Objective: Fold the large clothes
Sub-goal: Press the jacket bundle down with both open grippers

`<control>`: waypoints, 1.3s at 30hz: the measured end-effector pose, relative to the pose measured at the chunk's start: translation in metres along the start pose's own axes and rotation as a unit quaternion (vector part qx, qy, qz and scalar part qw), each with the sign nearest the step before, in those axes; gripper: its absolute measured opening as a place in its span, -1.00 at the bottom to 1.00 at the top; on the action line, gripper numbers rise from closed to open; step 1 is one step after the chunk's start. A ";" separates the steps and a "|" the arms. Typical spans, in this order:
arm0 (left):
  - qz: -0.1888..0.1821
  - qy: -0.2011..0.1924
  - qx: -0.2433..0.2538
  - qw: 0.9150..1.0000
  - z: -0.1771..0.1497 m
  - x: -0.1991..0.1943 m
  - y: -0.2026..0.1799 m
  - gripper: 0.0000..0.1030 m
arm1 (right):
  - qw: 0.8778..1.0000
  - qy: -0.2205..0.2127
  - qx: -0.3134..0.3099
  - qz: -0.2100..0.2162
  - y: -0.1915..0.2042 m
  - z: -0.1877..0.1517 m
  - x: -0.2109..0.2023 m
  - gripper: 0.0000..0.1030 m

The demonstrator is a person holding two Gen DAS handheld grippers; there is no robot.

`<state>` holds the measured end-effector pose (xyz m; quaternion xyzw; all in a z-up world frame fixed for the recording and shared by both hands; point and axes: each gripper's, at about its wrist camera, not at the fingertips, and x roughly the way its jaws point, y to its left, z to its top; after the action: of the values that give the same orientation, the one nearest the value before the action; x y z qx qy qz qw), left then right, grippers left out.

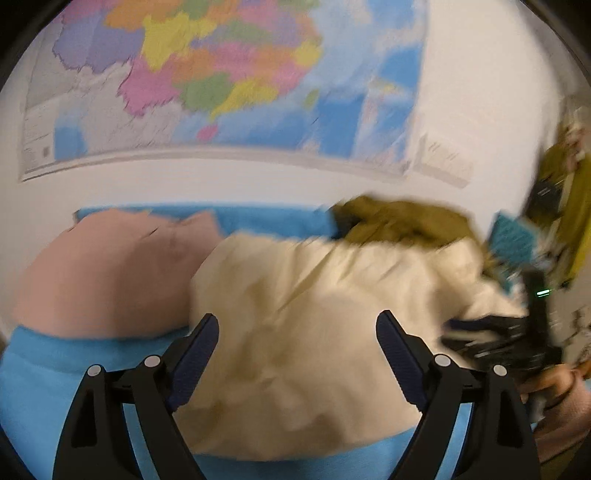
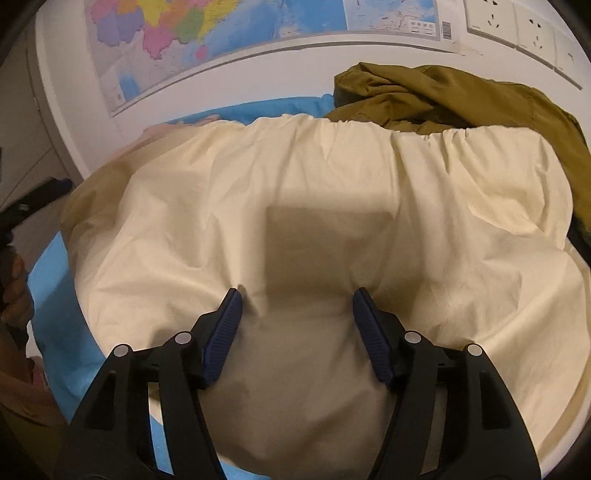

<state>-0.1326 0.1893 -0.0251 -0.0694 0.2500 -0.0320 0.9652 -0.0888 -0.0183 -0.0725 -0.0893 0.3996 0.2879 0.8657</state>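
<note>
A large cream garment (image 2: 332,184) lies spread on a blue cover (image 2: 62,325); it also shows in the blurred left wrist view (image 1: 314,325). My right gripper (image 2: 297,301) is open, its fingertips (image 2: 232,306) resting on the cream cloth with nothing pinched. My left gripper (image 1: 297,328) is open and empty above the cream garment's near left part. The right gripper's black body (image 1: 513,343) shows at the right of the left wrist view. An olive garment (image 2: 461,99) lies bunched behind the cream one.
A pink garment (image 1: 110,273) lies left of the cream one on the blue cover (image 1: 44,387). A white wall with a coloured map (image 1: 207,74) stands close behind. Wall sockets (image 2: 517,22) sit at the upper right.
</note>
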 end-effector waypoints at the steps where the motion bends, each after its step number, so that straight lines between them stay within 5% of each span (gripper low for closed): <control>1: -0.009 0.001 0.005 1.000 0.001 0.000 -0.005 0.63 | 1.000 -0.001 0.002 -0.001 0.000 0.002 -0.004 0.12; 6: -0.018 0.047 0.100 0.994 -0.014 0.026 -0.045 0.63 | 0.998 -0.052 -0.017 0.041 0.021 0.010 -0.041 0.07; 14: -0.033 0.176 0.053 0.982 -0.033 0.098 -0.037 0.62 | 0.997 -0.006 -0.054 0.057 0.054 0.008 0.013 0.15; 20: -0.033 0.148 0.061 0.987 -0.029 0.078 -0.035 0.61 | 0.996 -0.016 -0.046 0.070 0.046 0.008 -0.010 0.14; 23: -0.014 0.097 0.055 0.994 -0.020 0.046 -0.015 0.61 | 0.997 -0.063 -0.011 0.051 0.014 0.006 -0.052 0.15; 26: 0.010 0.088 0.009 0.996 -0.016 0.032 0.020 0.61 | 0.996 -0.071 0.050 0.010 -0.037 -0.003 -0.067 0.17; 31: 0.017 0.132 -0.049 0.990 -0.031 0.054 0.058 0.39 | 0.994 -0.028 0.102 -0.003 -0.085 -0.021 -0.037 -0.38; 35: 0.032 0.146 -0.028 0.988 -0.034 0.061 0.053 0.50 | 0.994 -0.022 0.108 -0.006 -0.081 -0.019 -0.035 -0.24; 39: 0.016 0.133 -0.038 0.990 -0.032 0.043 0.053 0.50 | 0.989 -0.041 0.136 0.030 -0.082 -0.025 -0.070 0.17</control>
<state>-0.1090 0.2334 -0.0809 -0.0975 0.3785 -0.0160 0.9203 -0.0940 -0.1243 -0.0435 0.0528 0.4021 0.2604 0.8762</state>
